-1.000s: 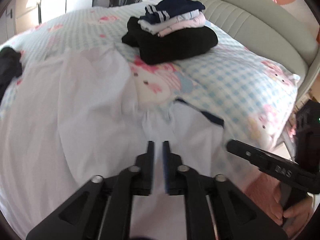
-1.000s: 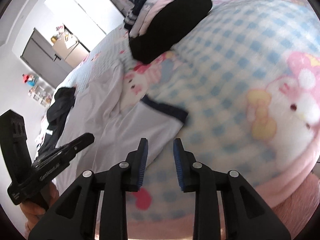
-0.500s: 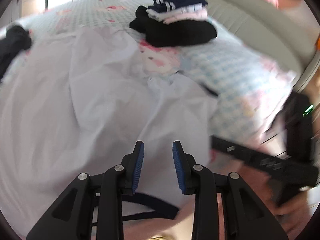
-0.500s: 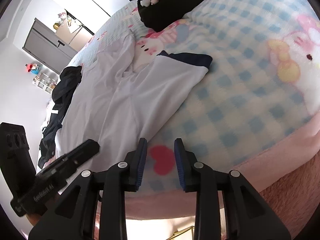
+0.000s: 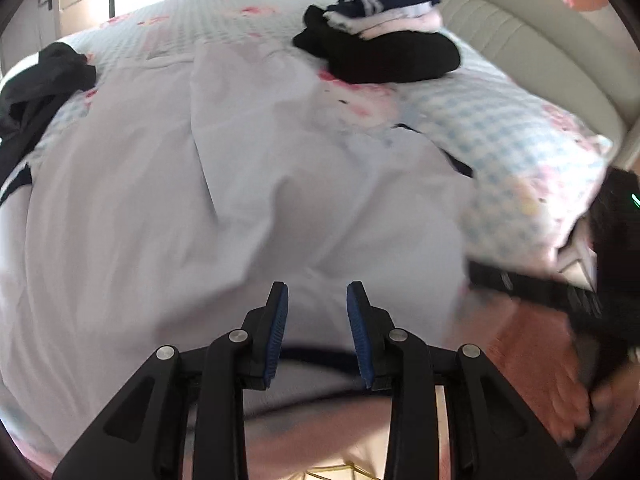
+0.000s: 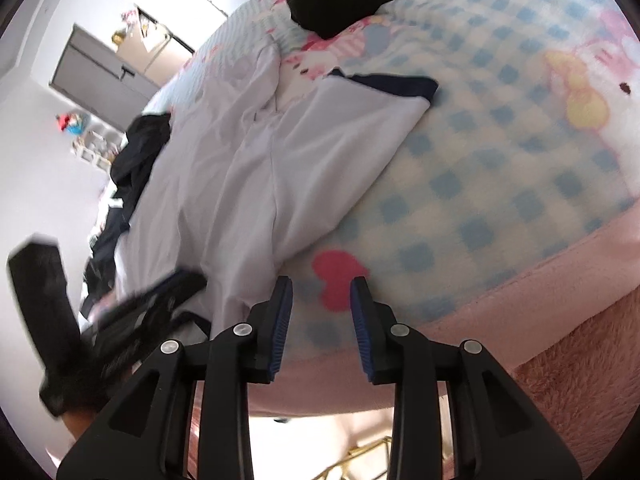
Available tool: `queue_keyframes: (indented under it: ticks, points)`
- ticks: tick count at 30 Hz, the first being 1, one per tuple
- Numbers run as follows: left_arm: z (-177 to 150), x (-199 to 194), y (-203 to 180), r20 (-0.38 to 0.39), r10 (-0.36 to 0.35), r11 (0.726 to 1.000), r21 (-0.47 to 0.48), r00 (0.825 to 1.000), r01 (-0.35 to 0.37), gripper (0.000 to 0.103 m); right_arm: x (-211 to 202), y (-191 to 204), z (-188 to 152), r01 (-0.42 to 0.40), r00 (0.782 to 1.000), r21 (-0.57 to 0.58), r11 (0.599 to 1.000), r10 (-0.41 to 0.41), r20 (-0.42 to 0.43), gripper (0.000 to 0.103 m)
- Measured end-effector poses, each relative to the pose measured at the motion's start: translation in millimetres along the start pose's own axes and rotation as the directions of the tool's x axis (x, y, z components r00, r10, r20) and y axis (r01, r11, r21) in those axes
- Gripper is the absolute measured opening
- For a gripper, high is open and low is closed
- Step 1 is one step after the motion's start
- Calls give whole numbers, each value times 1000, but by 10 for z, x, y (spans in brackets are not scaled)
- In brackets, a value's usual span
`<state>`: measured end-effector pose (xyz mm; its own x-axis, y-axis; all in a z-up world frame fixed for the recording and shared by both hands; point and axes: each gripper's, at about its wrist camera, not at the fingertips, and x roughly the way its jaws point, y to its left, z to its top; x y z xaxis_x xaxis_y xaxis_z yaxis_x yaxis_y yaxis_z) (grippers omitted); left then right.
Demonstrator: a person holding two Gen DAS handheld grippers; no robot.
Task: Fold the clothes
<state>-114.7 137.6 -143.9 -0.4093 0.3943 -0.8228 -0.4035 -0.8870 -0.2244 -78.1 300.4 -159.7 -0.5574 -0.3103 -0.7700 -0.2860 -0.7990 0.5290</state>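
On a bed (image 5: pixel 520 136) covered in a blue-checked blanket, we are seeing a white shirt (image 5: pixel 200 200) lying spread out, its navy-trimmed sleeve (image 6: pixel 392 84) reaching toward the right. At far left, a dark garment (image 5: pixel 36 80) is lying crumpled at the shirt's edge. Moving right, the left gripper (image 5: pixel 316 300) is hovering over the shirt's near hem, its blue-padded fingers (image 5: pixel 278 320) standing apart after just opening, with nothing pinched between them; the navy hem band is showing below the tips. Behind it, a stack of folded clothes (image 5: pixel 380 52) is sitting near the headboard (image 5: pixel 540 40), well apart from the shirt. Farther right, the right gripper (image 6: pixel 320 304) is pointing down at the blanket's near edge, just beside the shirt's lower corner, over a red heart (image 6: pixel 336 280) in the print. Its fingers (image 6: pixel 282 320) are likewise released, closing on nothing. In the left view that gripper is appearing blurred at the right edge, a hand (image 5: pixel 568 392) wrapped around its handle.
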Motion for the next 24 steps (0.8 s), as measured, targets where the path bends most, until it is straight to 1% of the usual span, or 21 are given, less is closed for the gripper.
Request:
queue_keyframes:
  ticks: [1, 2, 3, 5, 8, 9, 11, 15, 18, 19, 20, 21, 22, 23, 24]
  points:
    - [-70, -40, -31, -9, -11, 1000, 18, 1000, 11, 33, -16, -28, 32, -6, 1000, 16, 1000, 6, 14, 30]
    - [-133, -64, -68, -14, -3, 999, 41, 1000, 3, 33, -28, -57, 69, -12, 1000, 31, 999, 12, 26, 31]
    - [-195, -87, -104, -19, 6, 998, 64, 1000, -5, 33, -25, -82, 115, -20, 999, 43, 999, 18, 29, 35]
    - [-292, -131, -164, -26, -13, 996, 88, 1000, 16, 33, 6, -107, 205, -35, 999, 56, 998, 34, 17, 40]
    - [-345, -153, -214, -29, -57, 995, 83, 998, 59, 33, 63, -59, 260, -57, 998, 35, 998, 57, -1, 40]
    - [-342, -144, -215, -32, -58, 995, 85, 998, 60, 33, 87, -44, 268, -57, 998, 26, 998, 57, -6, 41]
    - [-338, -69, -266, -50, -71, 993, 87, 996, 75, 33, 137, -37, 279, -40, 999, 17, 999, 40, -9, 41]
    - [-347, 73, -335, -96, -100, 991, 80, 990, 108, 34, 205, -41, 296, -25, 1000, 38, 999, 24, 6, 41]
    - [-364, 122, -362, -93, -110, 991, 71, 990, 116, 32, 225, -12, 312, 2, 1000, 1, 1000, -2, 28, 40]
    - [-366, 117, -338, -82, -98, 993, 58, 992, 103, 17, 247, 2, 314, 3, 1000, -21, 1000, -3, 24, 38]
    - [-368, 110, -312, -70, -86, 995, 46, 994, 89, 11, 274, 20, 312, 1, 1000, -43, 999, -1, 14, 30]
    - [-355, 100, -262, -65, -89, 996, 13, 994, 90, 11, 304, 39, 308, -6, 1000, -65, 998, 6, -3, 17]
    - [-337, 60, -205, -45, -101, 995, -23, 994, 100, 10, 320, 54, 299, -15, 1000, -80, 997, 14, -16, 11]
    - [-319, 19, -148, -25, -112, 992, -60, 993, 111, 10, 310, 62, 289, -14, 1000, -85, 996, 14, -8, 6]
    - [-302, -42, -101, -5, -105, 992, -74, 994, 105, 10, 293, 71, 287, -5, 1000, -95, 995, 5, 6, 4]
